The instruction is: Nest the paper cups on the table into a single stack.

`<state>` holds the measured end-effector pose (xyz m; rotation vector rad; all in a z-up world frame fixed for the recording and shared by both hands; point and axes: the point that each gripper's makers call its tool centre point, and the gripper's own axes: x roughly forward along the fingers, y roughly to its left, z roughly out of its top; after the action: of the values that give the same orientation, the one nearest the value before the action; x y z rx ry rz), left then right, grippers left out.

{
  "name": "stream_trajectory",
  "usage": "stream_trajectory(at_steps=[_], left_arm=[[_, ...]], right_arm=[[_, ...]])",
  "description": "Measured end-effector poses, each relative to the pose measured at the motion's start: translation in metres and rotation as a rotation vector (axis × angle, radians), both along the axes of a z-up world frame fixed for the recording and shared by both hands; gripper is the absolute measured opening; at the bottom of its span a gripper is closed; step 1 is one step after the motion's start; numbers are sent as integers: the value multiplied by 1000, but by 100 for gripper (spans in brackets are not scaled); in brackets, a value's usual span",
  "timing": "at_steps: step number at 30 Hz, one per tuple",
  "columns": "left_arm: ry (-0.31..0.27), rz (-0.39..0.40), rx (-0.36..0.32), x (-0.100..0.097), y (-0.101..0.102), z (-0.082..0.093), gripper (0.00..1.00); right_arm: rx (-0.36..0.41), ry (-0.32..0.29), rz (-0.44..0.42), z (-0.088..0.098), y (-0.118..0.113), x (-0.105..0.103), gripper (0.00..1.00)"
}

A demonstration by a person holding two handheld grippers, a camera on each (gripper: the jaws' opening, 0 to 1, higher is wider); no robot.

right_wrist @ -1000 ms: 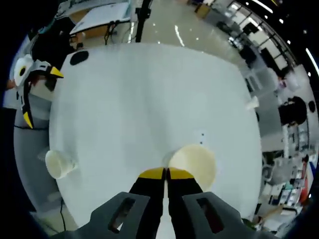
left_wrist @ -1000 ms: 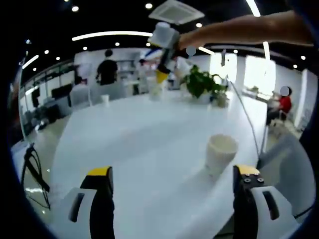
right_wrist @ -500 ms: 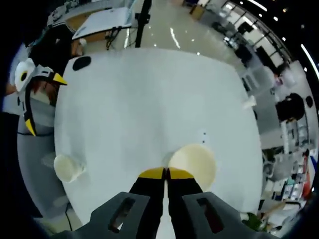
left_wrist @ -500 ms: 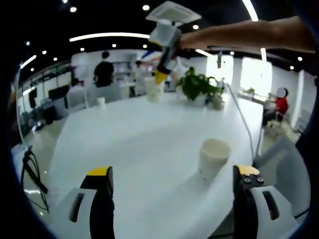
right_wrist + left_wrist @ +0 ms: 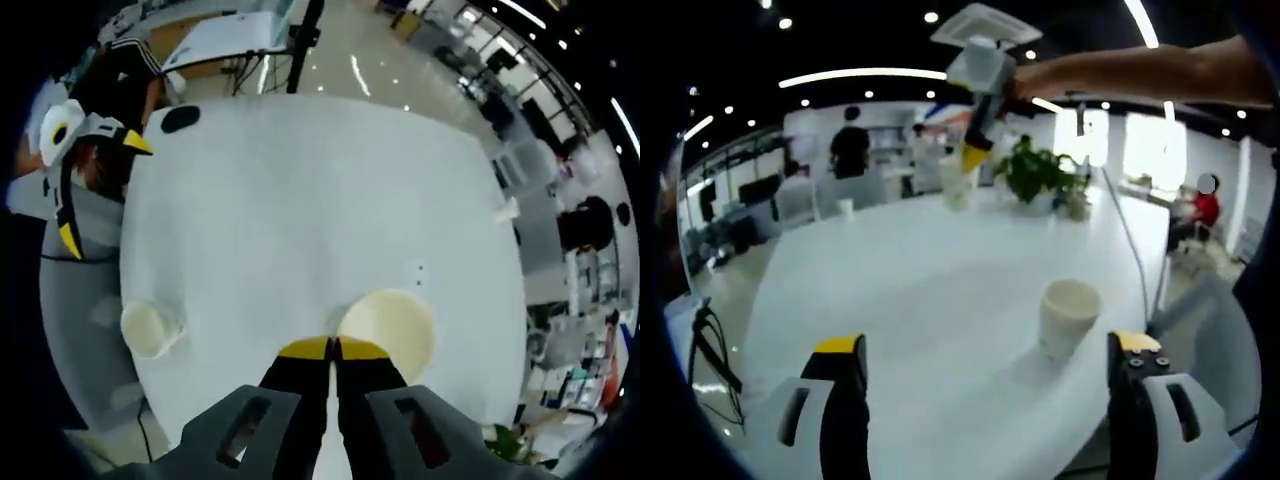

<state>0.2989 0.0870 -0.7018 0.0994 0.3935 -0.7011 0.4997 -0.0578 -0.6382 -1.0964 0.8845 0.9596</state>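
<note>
A white paper cup (image 5: 1068, 318) stands upright on the white table (image 5: 920, 290), just ahead of my right-hand jaw in the left gripper view. My left gripper (image 5: 988, 348) is open around empty air, short of that cup. High above the far side of the table, the right gripper (image 5: 980, 88) carries a second paper cup (image 5: 958, 186). In the right gripper view, looking down, my right gripper (image 5: 333, 348) is shut on the rim of that cup (image 5: 390, 322). The standing cup (image 5: 150, 328) is at lower left, with the left gripper (image 5: 70, 165) beyond it.
A third small cup (image 5: 845, 206) stands near the table's far edge (image 5: 507, 209). A potted plant (image 5: 1040, 170) sits at the far right of the table. A black oval object (image 5: 180, 118) lies on a corner. Cables (image 5: 705, 340) hang left of the table.
Both views have shifted a little with the hands. The right gripper stays high, still holding its cup. The left gripper stays open, and the standing cup sits slightly closer to its jaws.
</note>
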Motion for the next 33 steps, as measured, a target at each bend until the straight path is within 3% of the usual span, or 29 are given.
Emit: stream_trajectory(at_steps=[11, 17, 33], left_arm=[[8, -19, 9, -8, -6, -3, 98], [17, -1, -4, -9, -5, -4, 98], [29, -40, 9, -22, -12, -16, 98]], right_arm=[[4, -4, 8, 1, 1, -22, 0], [26, -6, 13, 11, 6, -36, 0], [17, -8, 25, 22, 6, -68, 0]])
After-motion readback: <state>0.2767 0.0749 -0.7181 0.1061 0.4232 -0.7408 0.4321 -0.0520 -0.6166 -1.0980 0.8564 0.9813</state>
